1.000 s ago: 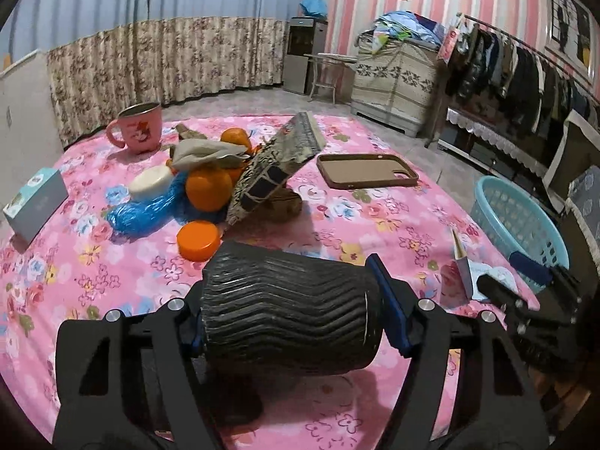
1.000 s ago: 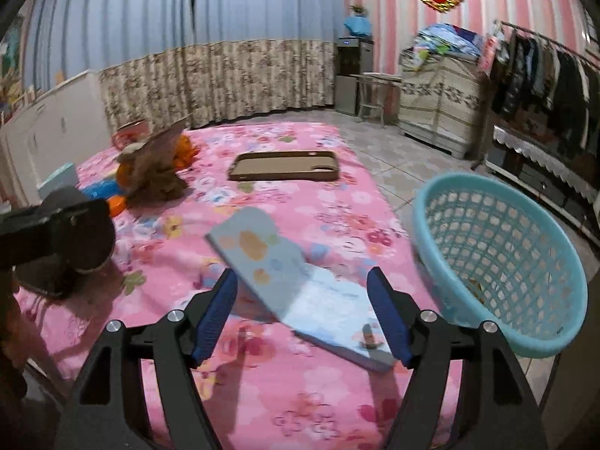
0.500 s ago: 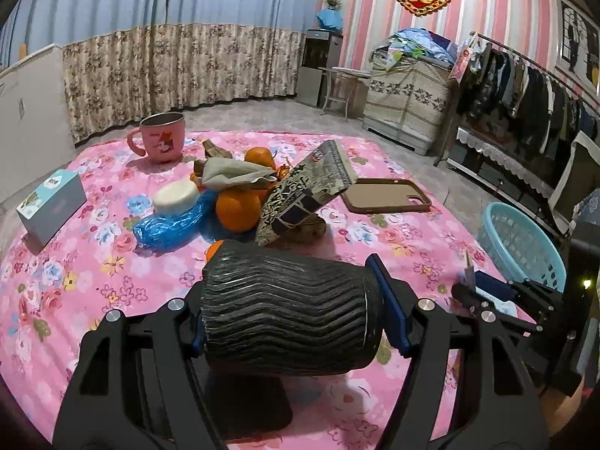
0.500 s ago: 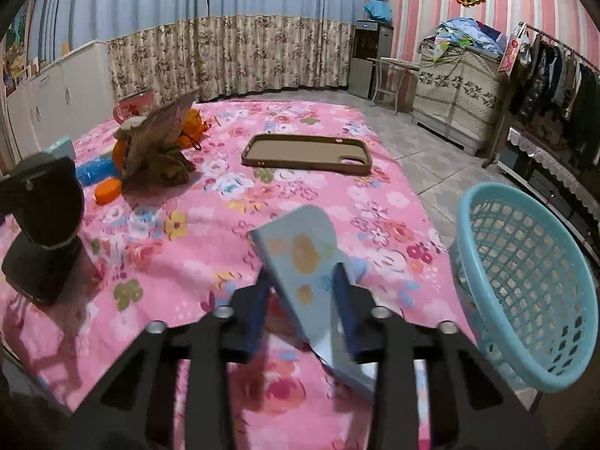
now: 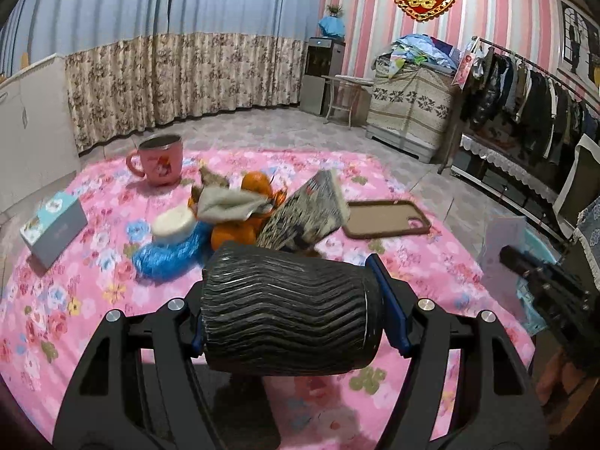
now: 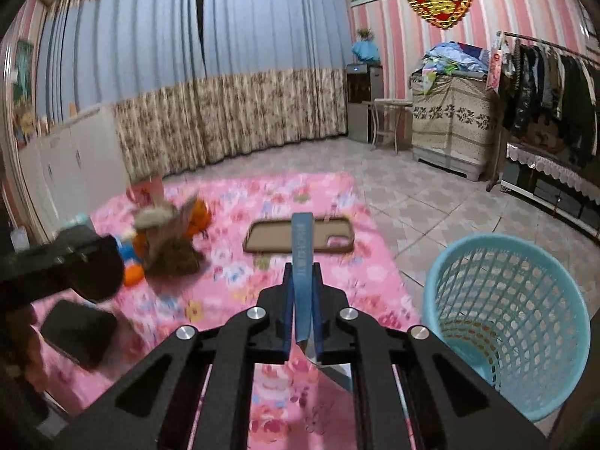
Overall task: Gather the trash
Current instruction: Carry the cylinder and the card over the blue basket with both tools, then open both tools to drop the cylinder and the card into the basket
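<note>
Two grippers loaded now. Right gripper (image 6: 303,305): jaws were wide around the blue paper packet (image 6: 302,258) a second ago, now closing onto it, pads pinching it edge-on, lifted off the pink table (image 6: 232,281). Left gripper (image 5: 296,322) unchanged, clamped on the black ribbed cup (image 5: 288,318). Basket (image 6: 510,322) sits just right of the packet; drop looks next.

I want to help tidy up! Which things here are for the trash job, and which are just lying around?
For the job: flat blue packet in the right gripper; black ribbed cup in the left gripper; blue basket.

Lying about: pink mug, phone case, oranges, small box.
</note>
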